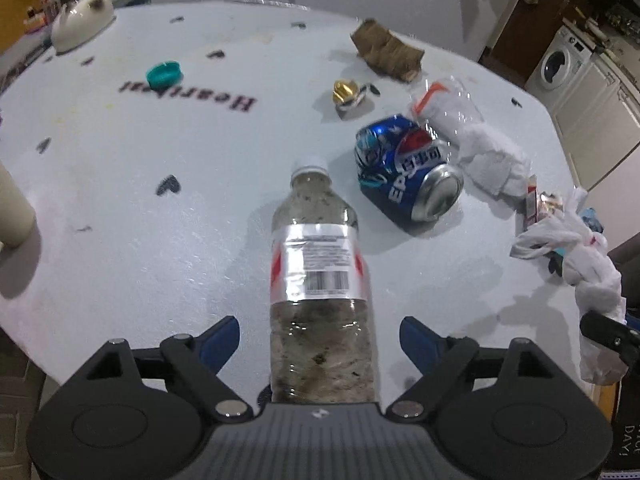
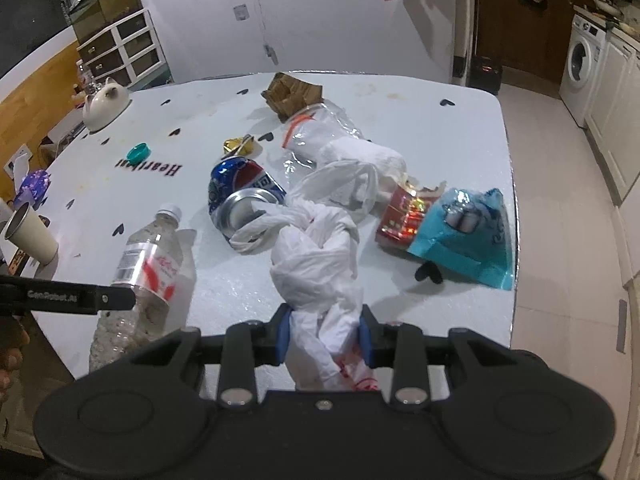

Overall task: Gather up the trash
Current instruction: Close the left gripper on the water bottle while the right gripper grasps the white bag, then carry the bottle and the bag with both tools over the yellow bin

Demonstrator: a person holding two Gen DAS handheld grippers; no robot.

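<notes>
In the left wrist view, the left gripper (image 1: 320, 344) stood wide open, its blue-tipped fingers (image 1: 220, 338) spread well apart on either side of a plastic bottle (image 1: 320, 280) that lay on the white table (image 1: 120, 200) with its white cap pointing away; neither finger touched the bottle, which held murky residue and wore a silver label with red marks. Beyond the cap and to the right lay a dented blue Pepsi can (image 1: 404, 172) on its side, and just beside it a clear plastic bag (image 1: 448, 108) with white tissue (image 1: 492, 160) stuffed against it. Farther back sat a torn piece of brown cardboard (image 1: 388, 50), a gold foil wrapper (image 1: 346, 92) and a teal bottle cap (image 1: 164, 74). At the right edge a knotted white plastic bag (image 1: 576, 256) trailed off the table. In the right wrist view, the right gripper (image 2: 324, 338) was closed around the twisted tail of that knotted white plastic bag (image 2: 316, 256), both blue pads pressing into the plastic, while the rest of the bag lay on the table (image 2: 460, 140). To its right sat a red snack packet (image 2: 402, 216) touching a light-blue pouch (image 2: 472, 240). A paper cup (image 2: 30, 232) stood tilted near the left edge.
</notes>
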